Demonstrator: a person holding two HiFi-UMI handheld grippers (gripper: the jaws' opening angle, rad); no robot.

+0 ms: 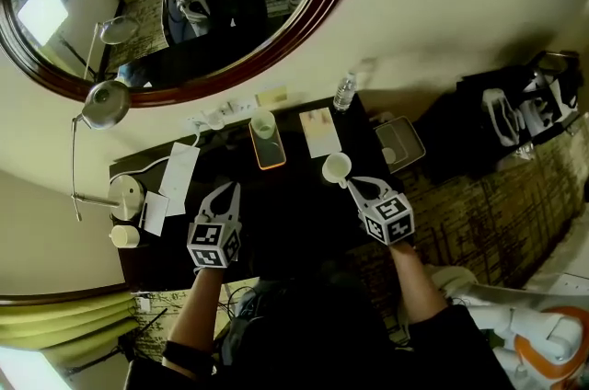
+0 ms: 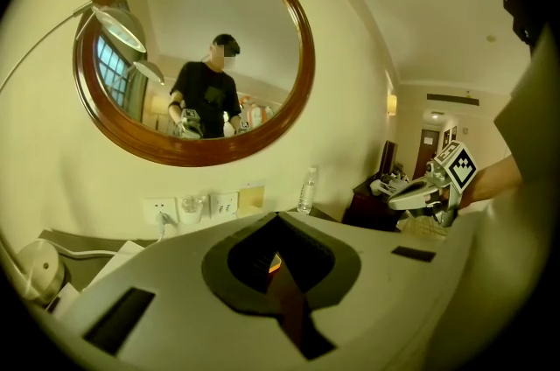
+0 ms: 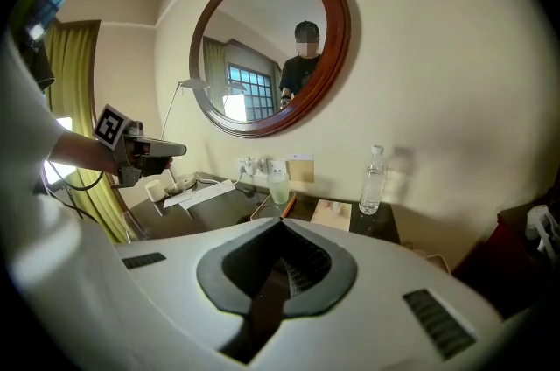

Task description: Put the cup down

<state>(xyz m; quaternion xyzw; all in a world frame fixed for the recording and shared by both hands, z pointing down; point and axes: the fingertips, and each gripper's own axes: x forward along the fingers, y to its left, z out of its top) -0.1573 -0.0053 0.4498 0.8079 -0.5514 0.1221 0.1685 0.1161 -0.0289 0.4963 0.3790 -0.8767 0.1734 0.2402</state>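
Note:
A white cup stands upright on the dark desk, right of the middle. My right gripper hovers just on its near side, shut, with nothing between its jaws; whether it touches the cup I cannot tell. The right gripper view shows the shut jaws, and the white cup is hidden below them. My left gripper is held over the desk's left half, shut and empty. A clear cup stands on an orange tray at the back of the desk.
Against the wall stand a water bottle and a booklet. White papers, a lamp base and a small white cup crowd the desk's left end. A low side table and bags lie to the right.

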